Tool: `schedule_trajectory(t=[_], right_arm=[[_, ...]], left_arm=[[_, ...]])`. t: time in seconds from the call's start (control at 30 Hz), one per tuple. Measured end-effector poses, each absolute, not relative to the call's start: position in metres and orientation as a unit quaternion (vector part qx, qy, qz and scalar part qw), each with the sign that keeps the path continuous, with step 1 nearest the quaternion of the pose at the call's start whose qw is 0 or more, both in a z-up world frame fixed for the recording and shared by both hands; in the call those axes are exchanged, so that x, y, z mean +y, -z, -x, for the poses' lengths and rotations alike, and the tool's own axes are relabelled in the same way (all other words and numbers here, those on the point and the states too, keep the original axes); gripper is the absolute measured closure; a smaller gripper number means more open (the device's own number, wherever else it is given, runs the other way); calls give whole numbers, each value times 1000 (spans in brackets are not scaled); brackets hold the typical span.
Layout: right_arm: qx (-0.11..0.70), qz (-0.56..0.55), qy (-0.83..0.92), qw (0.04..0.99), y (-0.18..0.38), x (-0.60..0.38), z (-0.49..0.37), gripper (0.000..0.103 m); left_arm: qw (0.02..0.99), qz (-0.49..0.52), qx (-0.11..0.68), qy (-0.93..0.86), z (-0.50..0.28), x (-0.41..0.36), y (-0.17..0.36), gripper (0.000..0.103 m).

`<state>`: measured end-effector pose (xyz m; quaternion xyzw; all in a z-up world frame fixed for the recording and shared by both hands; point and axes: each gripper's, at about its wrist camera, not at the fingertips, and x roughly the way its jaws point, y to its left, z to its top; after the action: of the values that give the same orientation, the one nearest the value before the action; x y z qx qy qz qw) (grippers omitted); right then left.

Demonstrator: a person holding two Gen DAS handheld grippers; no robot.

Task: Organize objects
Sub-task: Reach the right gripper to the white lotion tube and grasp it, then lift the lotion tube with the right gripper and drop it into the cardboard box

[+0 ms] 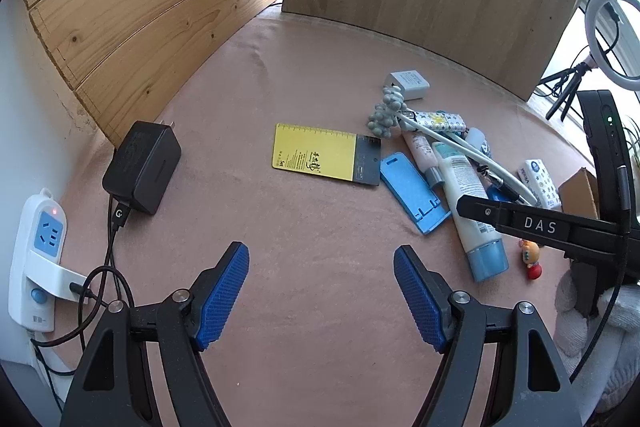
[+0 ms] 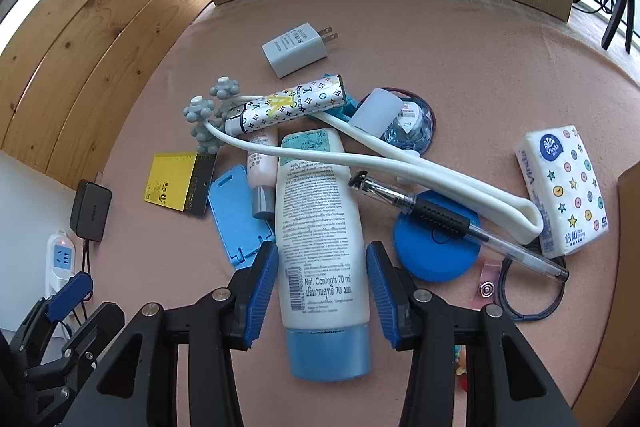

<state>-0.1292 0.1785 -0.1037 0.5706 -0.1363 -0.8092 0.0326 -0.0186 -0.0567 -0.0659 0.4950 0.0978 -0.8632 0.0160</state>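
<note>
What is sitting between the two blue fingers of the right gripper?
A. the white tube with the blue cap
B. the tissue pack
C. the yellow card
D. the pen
A: in the right wrist view the white tube with the blue cap lies between the right gripper's blue pads.

The left gripper (image 1: 321, 297) points steeply down over bare cloth with its jaws wide apart and nothing between them. The right gripper (image 2: 322, 293) also points down, its blue pads (image 2: 262, 293) standing close beside a tube (image 2: 322, 227).
</note>
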Motion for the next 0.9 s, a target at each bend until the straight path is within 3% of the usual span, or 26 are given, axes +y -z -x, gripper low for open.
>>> schedule_trajectory(t=[0.6, 0.9], right_arm=[[-249, -563, 787, 39, 119, 189, 51, 69], [-312, -516, 798, 14, 98, 232, 32, 66]], left_arm=[[-17, -518, 64, 853, 10, -25, 79, 28], [-75, -535, 70, 839, 11, 8, 81, 31]])
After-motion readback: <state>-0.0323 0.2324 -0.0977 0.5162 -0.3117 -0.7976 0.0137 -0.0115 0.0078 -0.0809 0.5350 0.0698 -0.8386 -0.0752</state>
